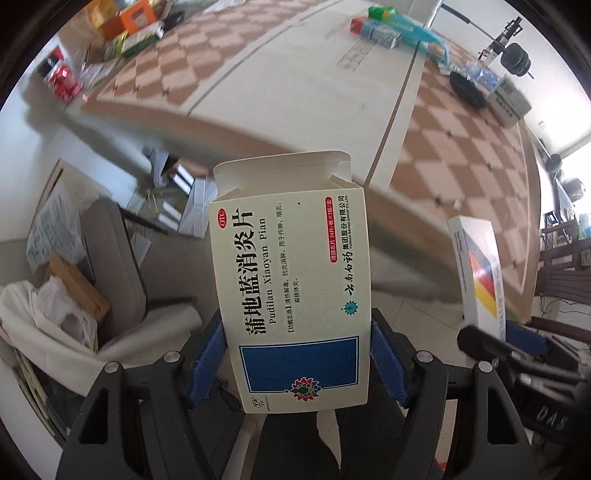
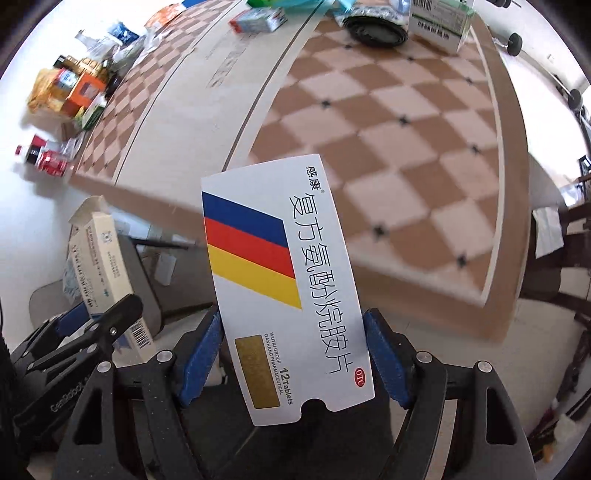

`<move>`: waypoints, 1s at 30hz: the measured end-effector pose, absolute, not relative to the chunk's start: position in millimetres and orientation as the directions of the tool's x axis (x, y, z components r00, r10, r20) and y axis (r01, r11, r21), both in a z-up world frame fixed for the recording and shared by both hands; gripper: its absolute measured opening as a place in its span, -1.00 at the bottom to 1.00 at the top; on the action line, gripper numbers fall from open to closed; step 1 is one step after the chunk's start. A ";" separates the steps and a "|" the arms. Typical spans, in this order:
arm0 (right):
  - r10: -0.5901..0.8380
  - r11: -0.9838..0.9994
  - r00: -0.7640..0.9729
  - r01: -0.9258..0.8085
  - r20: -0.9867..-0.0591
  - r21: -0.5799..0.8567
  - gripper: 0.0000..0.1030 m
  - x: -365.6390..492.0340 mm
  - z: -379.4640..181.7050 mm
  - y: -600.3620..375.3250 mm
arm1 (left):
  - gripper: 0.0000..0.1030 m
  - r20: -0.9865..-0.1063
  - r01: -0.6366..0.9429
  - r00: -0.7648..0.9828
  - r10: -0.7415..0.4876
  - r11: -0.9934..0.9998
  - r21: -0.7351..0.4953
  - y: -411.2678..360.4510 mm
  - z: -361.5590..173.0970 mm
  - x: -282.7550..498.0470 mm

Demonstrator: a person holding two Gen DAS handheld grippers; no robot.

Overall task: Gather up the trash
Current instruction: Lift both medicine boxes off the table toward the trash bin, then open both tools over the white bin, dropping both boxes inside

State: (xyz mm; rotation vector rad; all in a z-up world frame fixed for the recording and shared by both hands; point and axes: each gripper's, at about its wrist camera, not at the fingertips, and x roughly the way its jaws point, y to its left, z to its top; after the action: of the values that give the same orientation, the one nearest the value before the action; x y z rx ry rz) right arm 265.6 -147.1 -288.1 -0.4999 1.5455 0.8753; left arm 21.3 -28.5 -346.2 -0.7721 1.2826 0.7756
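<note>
- Left wrist view: my left gripper (image 1: 299, 354) had its blue pads pressed to both sides of a cream medicine box (image 1: 291, 291) labelled Pudilan Xiaoyan Pian — top flap open, box upright between the fingers and lifted clear of the table (image 1: 295, 85).
- Same view, lower left: what I took for the trash bin (image 1: 55, 325), lined with a white bag, already holding crumpled plastic and a brown carton. It sat below and left of the box, near but not under it.
- Same view, right edge: the right gripper (image 1: 491, 332) showed with its own striped box beside mine, the two apart.
- Right wrist view: my right gripper (image 2: 295, 354) was clamped on a flat white tablet box (image 2: 284, 280) with blue, red and yellow stripes, held up off the checkered table.
- Same view, lower left: the left gripper (image 2: 81, 332) and its cream box were visible side-on.
- Progress, as I judged it: two pieces were picked, neither yet dropped. Plenty remained on the table — a red can (image 2: 48, 162), an orange carton (image 2: 83, 90), a black lid (image 2: 376, 31), a green-and-white box (image 2: 439, 22), a small red-and-blue carton (image 2: 258, 20).
- Next, in my estimate, both boxes needed carrying over the bin mouth before release.
</note>
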 end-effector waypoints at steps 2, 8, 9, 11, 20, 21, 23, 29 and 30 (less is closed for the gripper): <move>0.142 0.617 -0.203 -0.747 -0.969 0.247 0.51 231.2 -299.1 -167.6 | 0.37 -0.994 -0.851 0.102 0.028 0.520 -0.073 -35.9 -363.5 9.0; 0.006 0.621 -0.267 -0.754 -0.964 0.213 0.51 182.9 -364.4 -216.8 | 0.37 -0.991 -0.878 0.080 -0.107 0.463 -0.121 -38.2 -447.6 -4.0; -0.016 0.630 -0.280 -0.748 -0.960 0.208 0.51 180.9 -380.2 -221.6 | 0.37 -0.988 -0.882 0.081 -0.135 0.453 -0.134 -35.9 -465.6 -1.4; -0.059 0.646 -0.287 -0.741 -0.956 0.183 0.51 180.4 -414.1 -230.7 | 0.37 -0.978 -0.890 0.103 -0.182 0.423 -0.172 -29.2 -502.2 5.8; -0.119 0.712 -0.273 -0.693 -0.955 0.110 0.51 218.3 -608.7 -206.7 | 0.38 -0.942 -0.871 0.127 -0.312 0.420 -0.256 6.7 -682.0 61.1; -0.118 0.712 -0.275 -0.694 -0.954 0.112 0.51 223.6 -625.8 -201.8 | 0.39 -0.933 -0.869 0.130 -0.334 0.416 -0.270 10.4 -701.5 65.2; -0.114 0.711 -0.282 -0.693 -0.953 0.120 0.50 232.3 -662.5 -187.1 | 0.41 -0.922 -0.870 0.123 -0.367 0.408 -0.279 17.1 -733.5 68.6; -0.151 0.680 -0.276 -0.726 -0.949 0.103 0.51 241.9 -737.8 -156.8 | 1.00 -0.939 -0.884 0.080 -0.334 0.411 -0.222 22.7 -767.6 67.3; -0.152 0.676 -0.287 -0.728 -0.946 0.112 0.53 242.7 -746.5 -153.5 | 1.00 -0.941 -0.886 0.078 -0.328 0.410 -0.217 22.9 -767.0 64.5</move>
State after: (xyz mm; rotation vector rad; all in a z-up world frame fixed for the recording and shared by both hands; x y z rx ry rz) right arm 242.7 -153.5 -746.5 -0.7003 1.8051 0.6626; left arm 64.5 22.9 -767.0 -1.1375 1.4895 0.5945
